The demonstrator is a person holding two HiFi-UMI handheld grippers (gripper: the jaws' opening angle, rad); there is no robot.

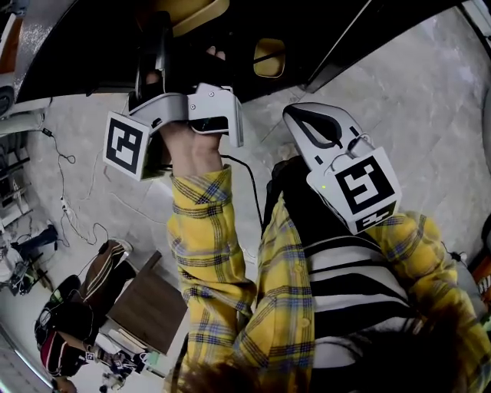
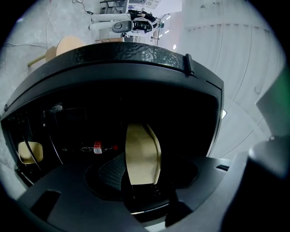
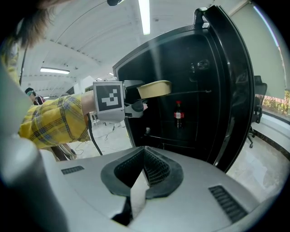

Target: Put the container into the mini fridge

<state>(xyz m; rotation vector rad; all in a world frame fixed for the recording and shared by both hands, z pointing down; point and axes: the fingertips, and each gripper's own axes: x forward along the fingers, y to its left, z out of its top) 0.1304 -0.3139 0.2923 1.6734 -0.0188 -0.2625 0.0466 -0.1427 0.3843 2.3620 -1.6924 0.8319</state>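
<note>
A tan, shallow container (image 2: 141,154) is pinched edge-on in my left gripper (image 2: 144,180), which is shut on it. From the right gripper view the container (image 3: 155,89) hangs at the mouth of the black mini fridge (image 3: 181,59), whose door (image 3: 235,90) stands open to the right. In the head view the left gripper (image 1: 173,38) reaches up into the dark fridge with the container (image 1: 196,15). My right gripper (image 3: 144,152) is shut with nothing in it and hangs back from the fridge; it shows at the right of the head view (image 1: 303,119).
A cola bottle (image 3: 178,115) stands inside the fridge, and a second tan container (image 2: 30,152) sits at the left of the interior. A wooden table (image 1: 149,307), a person (image 1: 65,322) and floor cables (image 1: 73,215) lie behind me. An office chair (image 3: 256,104) stands past the door.
</note>
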